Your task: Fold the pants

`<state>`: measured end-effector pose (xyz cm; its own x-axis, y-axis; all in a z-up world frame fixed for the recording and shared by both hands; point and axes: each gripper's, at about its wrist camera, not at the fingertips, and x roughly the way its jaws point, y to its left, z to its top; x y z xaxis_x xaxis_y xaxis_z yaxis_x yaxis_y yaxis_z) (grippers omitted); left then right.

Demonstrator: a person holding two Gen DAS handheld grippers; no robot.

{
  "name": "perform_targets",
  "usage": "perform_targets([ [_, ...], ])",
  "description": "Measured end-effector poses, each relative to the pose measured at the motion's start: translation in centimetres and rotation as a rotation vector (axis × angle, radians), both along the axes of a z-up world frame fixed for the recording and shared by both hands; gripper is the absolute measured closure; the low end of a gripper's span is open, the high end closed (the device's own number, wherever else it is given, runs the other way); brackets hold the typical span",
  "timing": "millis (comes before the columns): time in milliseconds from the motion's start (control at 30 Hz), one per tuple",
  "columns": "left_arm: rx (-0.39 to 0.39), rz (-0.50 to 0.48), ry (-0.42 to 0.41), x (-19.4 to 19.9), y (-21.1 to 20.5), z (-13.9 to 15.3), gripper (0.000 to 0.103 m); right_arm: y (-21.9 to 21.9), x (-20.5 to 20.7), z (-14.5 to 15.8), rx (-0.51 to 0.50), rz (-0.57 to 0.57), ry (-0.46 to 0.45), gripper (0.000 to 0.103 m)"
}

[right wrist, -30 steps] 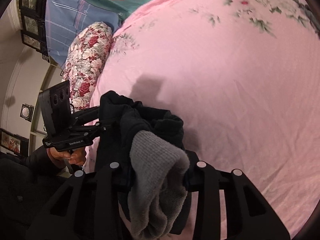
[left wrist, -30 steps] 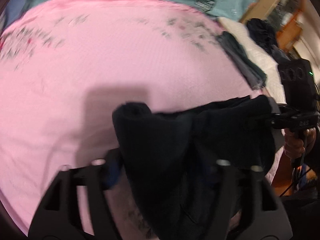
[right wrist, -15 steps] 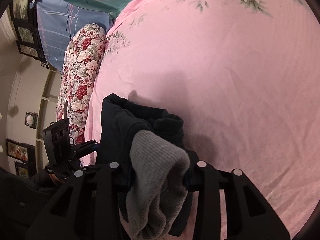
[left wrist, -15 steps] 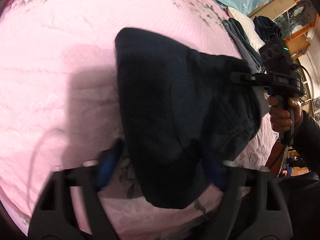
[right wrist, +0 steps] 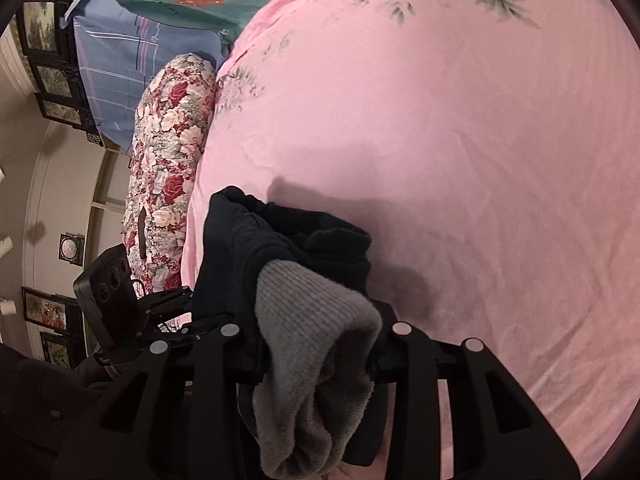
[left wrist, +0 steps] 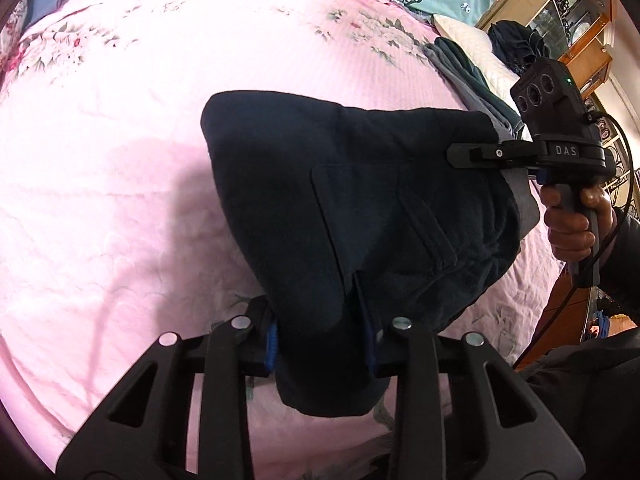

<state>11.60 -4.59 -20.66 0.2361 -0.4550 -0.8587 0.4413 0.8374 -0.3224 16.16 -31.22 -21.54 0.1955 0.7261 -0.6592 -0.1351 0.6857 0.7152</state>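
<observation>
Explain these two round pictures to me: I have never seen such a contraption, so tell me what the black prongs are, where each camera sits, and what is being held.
There is no robot here. A person holds a pair of hand-operated tongs in each hand, and a wide-angle camera on each looks forward along its two black prongs, hence the round, bent pictures. The left tongs are seen from their own camera, and the right tongs from theirs. Each camera also catches the other tool off to the side. Both are shut on the dark pants, which are held up between them over a pink bedspread. The right pair grips the end with a grey ribbed cuff. A flowered bolster lies along the bed's edge, and folded clothes sit at the far side.
</observation>
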Motion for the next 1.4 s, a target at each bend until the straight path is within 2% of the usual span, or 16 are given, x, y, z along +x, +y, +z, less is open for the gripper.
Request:
perform_targets([
  [267,-0.009,-0.003,-0.052,0.8,0.3,1.7,0.074,0.2,-0.3,2.8,0.007,-0.007,-0.076,0.068],
  [433,-0.011,0.008,-0.100,3.2,0.6,3.0,0.074,0.3,1.0,4.1,0.001,-0.002,-0.112,0.068],
  [600,-0.007,0.024,-0.156,7.9,1.3,3.8,0.074,0.8,4.9,5.5,-0.003,0.003,-0.162,0.068],
  [733,-0.015,0.053,-0.154,12.2,2.0,3.3,0.074,1.6,9.6,6.2,-0.033,0.006,-0.199,0.068],
  [1100,-0.008,0.054,-0.148,20.3,1.1,1.0,0.073,2.8,18.5,5.0,-0.097,0.006,-0.205,0.068],
  [1400,-0.012,0.060,-0.121,22.5,0.7,-1.1,0.069,1.6,22.0,1.6,-0.145,-0.032,-0.149,0.068],
])
